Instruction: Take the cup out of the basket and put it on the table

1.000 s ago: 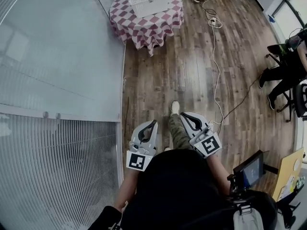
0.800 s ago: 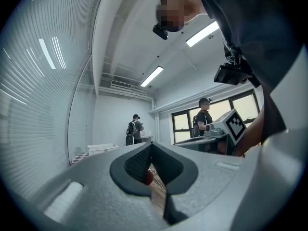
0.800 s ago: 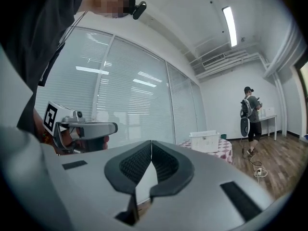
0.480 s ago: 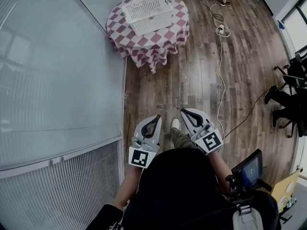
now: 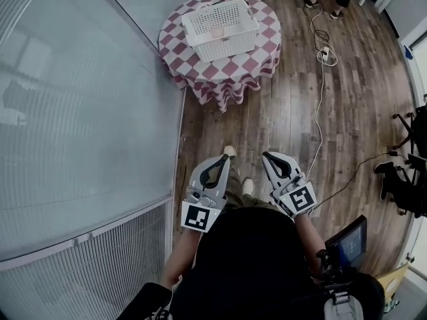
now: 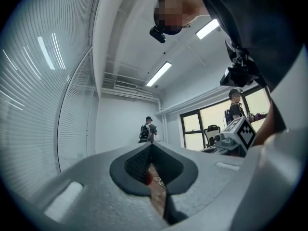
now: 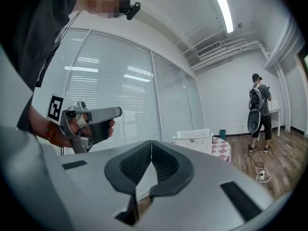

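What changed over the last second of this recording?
The person walked toward the checkered table, so it and the basket sit lower and nearer in the head view. Nothing was grasped or released. The left gripper and right gripper stay shut and empty before the body.

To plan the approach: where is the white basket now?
In the head view, the white basket stands on the round checked table at top centre, just right of the glass wall.

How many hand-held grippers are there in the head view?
2. The left hand-held gripper is low centre, over the wooden floor; the right hand-held gripper is beside it, to its right. None seems hidden.
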{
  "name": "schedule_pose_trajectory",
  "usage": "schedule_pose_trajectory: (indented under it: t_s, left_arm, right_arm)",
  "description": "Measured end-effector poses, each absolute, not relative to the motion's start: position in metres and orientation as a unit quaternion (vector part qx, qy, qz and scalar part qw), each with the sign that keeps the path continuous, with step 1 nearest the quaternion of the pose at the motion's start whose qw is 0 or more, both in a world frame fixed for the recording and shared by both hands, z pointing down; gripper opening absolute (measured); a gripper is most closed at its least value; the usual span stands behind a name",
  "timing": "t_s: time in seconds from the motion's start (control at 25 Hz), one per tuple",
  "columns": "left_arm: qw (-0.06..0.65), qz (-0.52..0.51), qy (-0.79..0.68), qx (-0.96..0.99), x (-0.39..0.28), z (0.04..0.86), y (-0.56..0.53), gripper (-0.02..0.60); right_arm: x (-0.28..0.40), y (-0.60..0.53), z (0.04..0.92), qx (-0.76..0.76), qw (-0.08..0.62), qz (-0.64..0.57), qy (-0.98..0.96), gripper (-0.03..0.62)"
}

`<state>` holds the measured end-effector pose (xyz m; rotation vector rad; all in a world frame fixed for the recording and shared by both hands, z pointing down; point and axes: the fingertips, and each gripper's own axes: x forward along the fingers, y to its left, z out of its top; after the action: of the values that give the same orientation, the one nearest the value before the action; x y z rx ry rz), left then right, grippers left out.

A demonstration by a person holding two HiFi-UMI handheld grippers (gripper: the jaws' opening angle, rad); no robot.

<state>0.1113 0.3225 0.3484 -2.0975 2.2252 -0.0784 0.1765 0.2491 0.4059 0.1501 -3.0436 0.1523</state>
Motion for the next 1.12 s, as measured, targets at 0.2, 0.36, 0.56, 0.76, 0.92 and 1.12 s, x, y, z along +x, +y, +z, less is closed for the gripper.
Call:
schedule_pose_trajectory:
  t_s: [0.2, 0.36, 0.56, 0.76, 0.92, 1.12]
  left_arm:
    - [0.024, -0.043, 0.736, -0.676, 0.044, 0.371, 0.285, 0.006]
    - [0.032, -0.024, 0.732, -0.681, -0.012, 0.379, 0.234, 0.006]
    - [0.027, -0.054, 0.715, -0.697, -0.077, 0.383, 0.152, 0.005]
    - [0.009, -0.039, 0.689, -0.724, -0.126, 0.373, 0.074, 0.005]
    - [-0.015, -0.049, 0.67, -0.741, -0.172, 0.377, 0.019, 0.006]
    - [-0.062, -0.135, 0.648, -0.747, -0.235, 0.409, -0.027, 0.006]
  right_arm:
    - [0.16, 0.208, 0.422, 0.073, 0.061, 0.046, -0.994, 0.012]
    - [0.143, 0.147, 0.438, 0.105, 0.09, 0.037, -0.99, 0.012]
    - [0.098, 0.062, 0.424, 0.138, 0.081, 0.029, -0.987, 0.012]
    - [0.031, 0.007, 0.402, 0.121, 0.088, 0.02, -0.988, 0.012]
    - [-0.023, -0.032, 0.4, 0.11, 0.095, 0.024, -0.989, 0.012]
    - [-0.072, -0.061, 0.403, 0.091, 0.1, 0.031, -0.99, 0.012]
